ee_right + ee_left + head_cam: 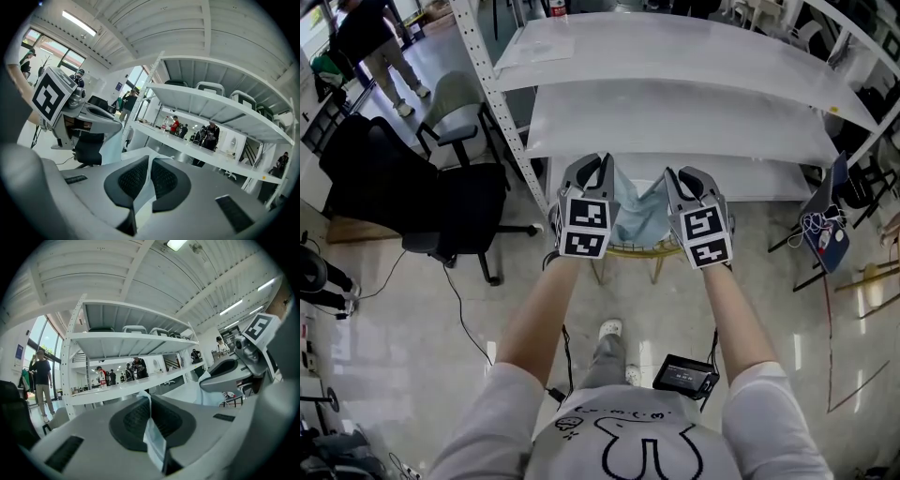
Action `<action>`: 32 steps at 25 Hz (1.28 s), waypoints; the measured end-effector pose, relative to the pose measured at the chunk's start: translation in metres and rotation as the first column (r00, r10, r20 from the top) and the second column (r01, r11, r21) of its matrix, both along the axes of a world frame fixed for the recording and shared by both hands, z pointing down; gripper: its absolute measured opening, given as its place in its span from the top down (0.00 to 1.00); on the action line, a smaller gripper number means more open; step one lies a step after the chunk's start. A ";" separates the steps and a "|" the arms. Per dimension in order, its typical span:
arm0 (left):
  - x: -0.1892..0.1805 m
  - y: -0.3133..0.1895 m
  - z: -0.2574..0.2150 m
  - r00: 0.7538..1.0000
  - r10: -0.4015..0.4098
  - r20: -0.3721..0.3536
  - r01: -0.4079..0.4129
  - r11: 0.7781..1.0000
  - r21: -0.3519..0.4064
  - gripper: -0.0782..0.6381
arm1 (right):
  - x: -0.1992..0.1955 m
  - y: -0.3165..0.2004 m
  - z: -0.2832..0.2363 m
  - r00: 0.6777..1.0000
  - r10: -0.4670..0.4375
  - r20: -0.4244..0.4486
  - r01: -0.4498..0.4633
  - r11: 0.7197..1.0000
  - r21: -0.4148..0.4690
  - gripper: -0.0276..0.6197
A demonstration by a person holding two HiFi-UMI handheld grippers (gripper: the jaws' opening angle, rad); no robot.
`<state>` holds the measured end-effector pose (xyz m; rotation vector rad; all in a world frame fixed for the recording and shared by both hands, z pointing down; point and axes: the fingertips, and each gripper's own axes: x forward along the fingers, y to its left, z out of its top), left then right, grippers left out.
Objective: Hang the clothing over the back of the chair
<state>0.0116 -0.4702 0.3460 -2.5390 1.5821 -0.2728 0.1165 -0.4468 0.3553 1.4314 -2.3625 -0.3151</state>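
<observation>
A light blue garment (pixel 642 214) hangs stretched between my two grippers, above a chair with a yellowish wooden rim (pixel 639 251) and pale legs. My left gripper (pixel 591 171) is shut on the garment's left edge. In the left gripper view the cloth (pixel 154 437) is pinched between the dark pads (pixel 133 418). My right gripper (pixel 689 180) is shut on the right edge. In the right gripper view a fold of cloth (pixel 143 197) runs between its pads (pixel 166 178). Each gripper view shows the other gripper, the right gripper (pixel 234 371) and the left gripper (pixel 89 117), beside it with cloth hanging.
A white metal shelf rack (pixel 675 112) stands right behind the chair. A black office chair (pixel 450 206) and a grey-green chair (pixel 455 108) are at the left, where a person (pixel 380 47) walks. A small screen device (pixel 684 375) lies on the floor. Cables and a blue bag (pixel 830 220) are at the right.
</observation>
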 end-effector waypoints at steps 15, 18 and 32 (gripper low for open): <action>-0.037 0.099 0.000 0.999 -0.050 -0.010 0.050 0.999 -0.017 0.86 | 0.006 0.106 -0.005 0.999 -0.042 0.021 0.041 0.999 0.036 0.91; -0.039 0.119 0.000 0.998 -0.050 -0.028 0.049 0.998 -0.033 0.86 | 0.008 0.128 0.001 0.998 -0.053 0.013 0.053 0.998 0.022 0.91; -0.054 0.206 0.039 0.996 -0.082 -0.023 0.079 0.991 -0.104 0.86 | 0.023 0.217 0.040 0.997 -0.079 0.027 0.081 0.993 -0.089 0.91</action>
